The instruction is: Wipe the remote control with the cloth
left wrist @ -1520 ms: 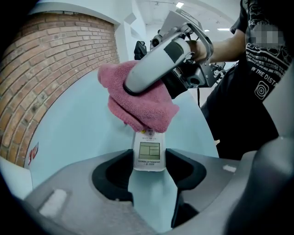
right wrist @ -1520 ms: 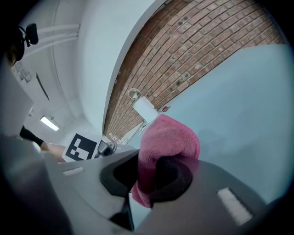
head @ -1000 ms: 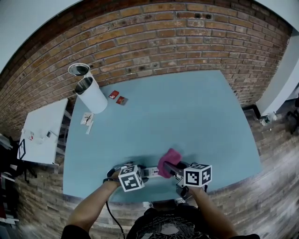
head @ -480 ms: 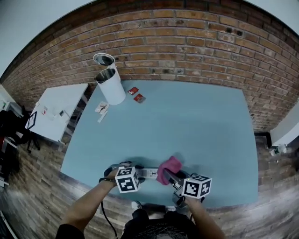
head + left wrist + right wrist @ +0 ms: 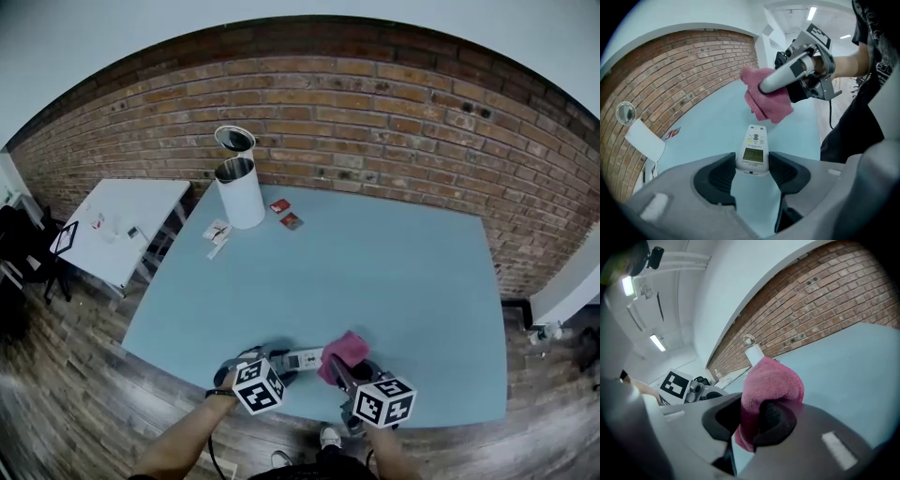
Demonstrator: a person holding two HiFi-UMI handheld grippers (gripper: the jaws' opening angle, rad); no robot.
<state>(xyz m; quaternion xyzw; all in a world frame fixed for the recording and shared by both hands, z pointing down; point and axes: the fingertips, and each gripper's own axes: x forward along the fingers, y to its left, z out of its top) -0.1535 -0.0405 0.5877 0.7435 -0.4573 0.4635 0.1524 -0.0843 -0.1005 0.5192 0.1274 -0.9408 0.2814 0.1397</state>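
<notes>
A white remote control [image 5: 752, 151] with a small screen is clamped by its near end between the pads of my left gripper [image 5: 751, 161]. In the head view the remote control [image 5: 302, 357] lies crosswise near the table's front edge, ahead of my left gripper [image 5: 275, 362]. My right gripper [image 5: 752, 416] is shut on a bunched pink cloth [image 5: 771, 380]. The cloth [image 5: 345, 350] hangs at the remote's far end, held by my right gripper [image 5: 337, 366]. In the left gripper view the cloth [image 5: 766, 101] sits just above that end; I cannot tell whether it touches.
The blue table [image 5: 394, 272] backs onto a brick wall. At its far left stand a white cylindrical bin [image 5: 240, 192] with a raised lid, two red cards [image 5: 286, 214] and small papers [image 5: 217, 232]. A white side table [image 5: 117, 234] stands left of it.
The head view has swung, so the bin and side table now show further right. Both grippers have risen slightly and rolled, still at the front edge with remote and cloth.
</notes>
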